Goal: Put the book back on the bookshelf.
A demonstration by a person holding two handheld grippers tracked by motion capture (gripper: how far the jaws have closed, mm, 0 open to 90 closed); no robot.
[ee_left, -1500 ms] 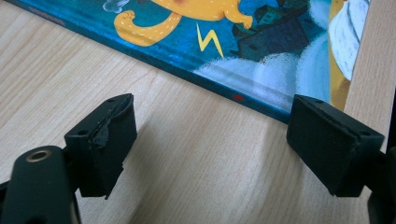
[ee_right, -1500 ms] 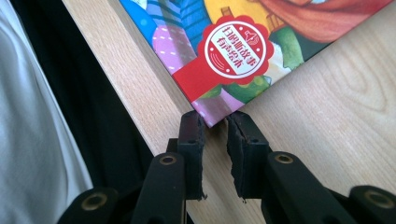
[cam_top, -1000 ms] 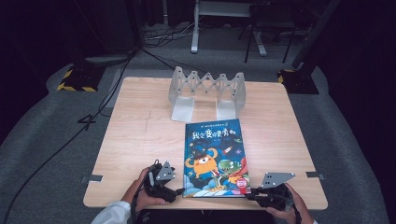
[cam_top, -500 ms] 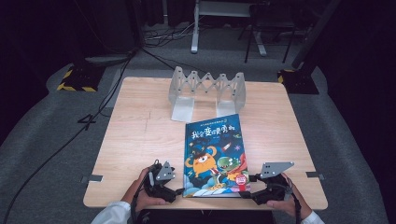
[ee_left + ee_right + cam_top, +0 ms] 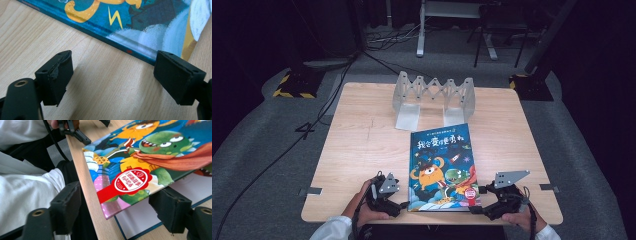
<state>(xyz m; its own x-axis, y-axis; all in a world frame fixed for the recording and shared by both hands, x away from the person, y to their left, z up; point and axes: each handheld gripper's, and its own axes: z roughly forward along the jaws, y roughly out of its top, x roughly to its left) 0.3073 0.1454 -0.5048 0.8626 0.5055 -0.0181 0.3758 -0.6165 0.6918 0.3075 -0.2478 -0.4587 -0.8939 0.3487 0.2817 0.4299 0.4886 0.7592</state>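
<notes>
On the wooden table [image 5: 362,150], both tongs gape wide: left tongs [image 5: 112,75] empty, right tongs [image 5: 117,207], just opening, straddle the book's [image 5: 441,165] lifted cover corner.

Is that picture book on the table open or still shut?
Slightly open: the picture book's front cover is lifted at its near corner, showing a white page beneath, with the right gripper at that corner.

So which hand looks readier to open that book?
Probably the right. The right gripper, jaws just opened, has the book cover's raised corner between them. The left gripper is open beside the spine, apart from it.
</notes>
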